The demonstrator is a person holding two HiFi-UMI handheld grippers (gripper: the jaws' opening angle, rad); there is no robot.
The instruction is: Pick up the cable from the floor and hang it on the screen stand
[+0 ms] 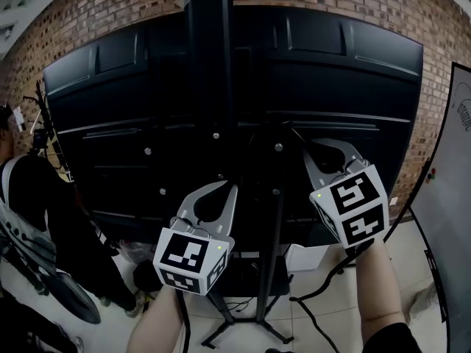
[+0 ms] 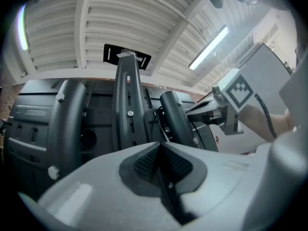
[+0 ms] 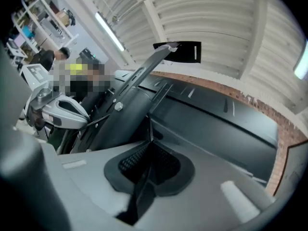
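Observation:
Both grippers are raised against the black back of the big screen (image 1: 353,87), either side of the screen stand's upright post (image 1: 278,226). My left gripper (image 1: 229,187) is shut, and in the left gripper view a thin black cable (image 2: 162,129) rises from its closed tips (image 2: 159,146). My right gripper (image 1: 315,149) is shut too, with the same thin cable (image 3: 149,129) leaving its tips (image 3: 149,146) beside the stand's slanted bar (image 3: 134,88). Below my right hand the black cable (image 1: 346,259) hangs in a curve down to the floor.
A person in dark clothes (image 1: 29,190) stands at the left by some gear. A whiteboard (image 1: 450,197) leans at the right. The stand's feet (image 1: 246,322) spread on the pale tile floor, with a white box (image 1: 309,256) behind them. Brick wall behind the screen.

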